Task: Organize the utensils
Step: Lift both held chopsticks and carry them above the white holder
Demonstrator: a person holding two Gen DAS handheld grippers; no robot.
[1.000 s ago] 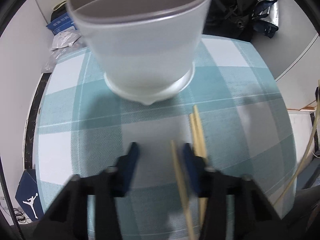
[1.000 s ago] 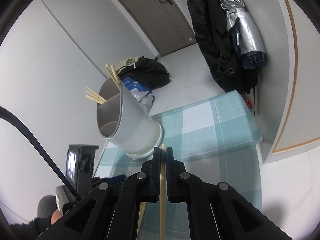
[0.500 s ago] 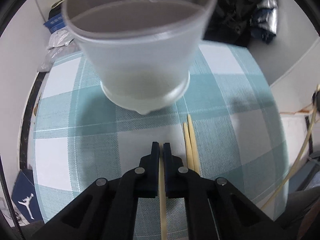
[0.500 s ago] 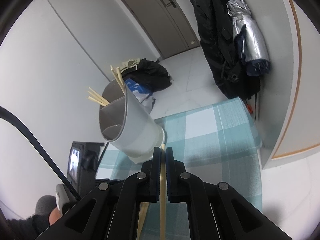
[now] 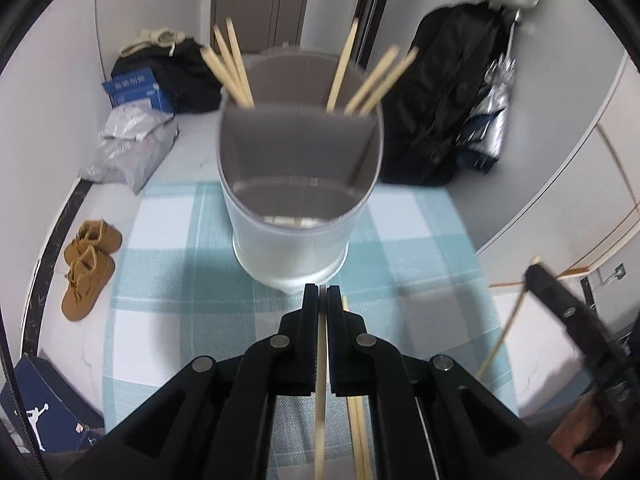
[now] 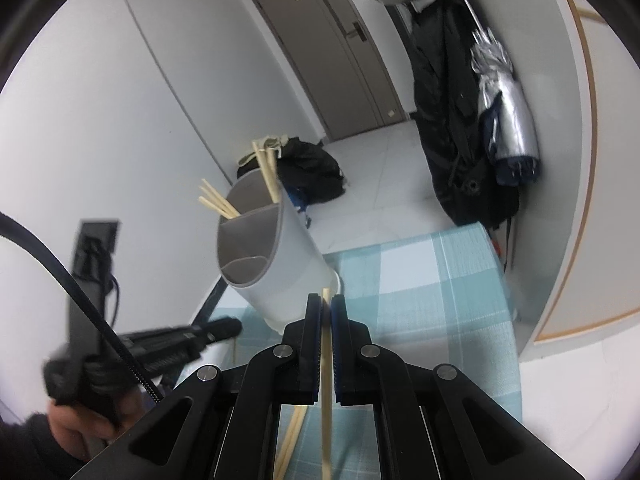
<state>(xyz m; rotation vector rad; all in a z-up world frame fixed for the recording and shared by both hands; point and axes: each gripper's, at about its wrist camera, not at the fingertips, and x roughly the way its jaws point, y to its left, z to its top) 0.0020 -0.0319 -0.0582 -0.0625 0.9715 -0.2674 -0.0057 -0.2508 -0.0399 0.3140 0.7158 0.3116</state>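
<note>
1. The left gripper (image 5: 322,292) is closed on one chopstick (image 5: 321,380), which runs back between the pads toward the camera.
2. The right gripper (image 6: 326,304) is likewise clamped on a second chopstick (image 6: 326,360); its tip pokes out just above the pads.
3. A grey holder (image 5: 296,216) stands upright on the checked cloth (image 5: 168,280), just ahead of the left gripper. Inner walls split it into compartments.
4. Sticks (image 5: 230,64) lean out of the back left compartment, and more sticks (image 5: 372,80) out of the back right one. The front compartment holds something pale at the bottom, too blurred to name.
5. Loose chopsticks (image 5: 358,420) lie on the cloth beside the left gripper's right finger.
6. In the right wrist view the holder (image 6: 276,256) sits left of the gripper, and the person's left hand (image 6: 86,424) with its gripper shows at lower left.
7. Tan shoes (image 5: 88,268) lie on the floor left of the table.
</note>
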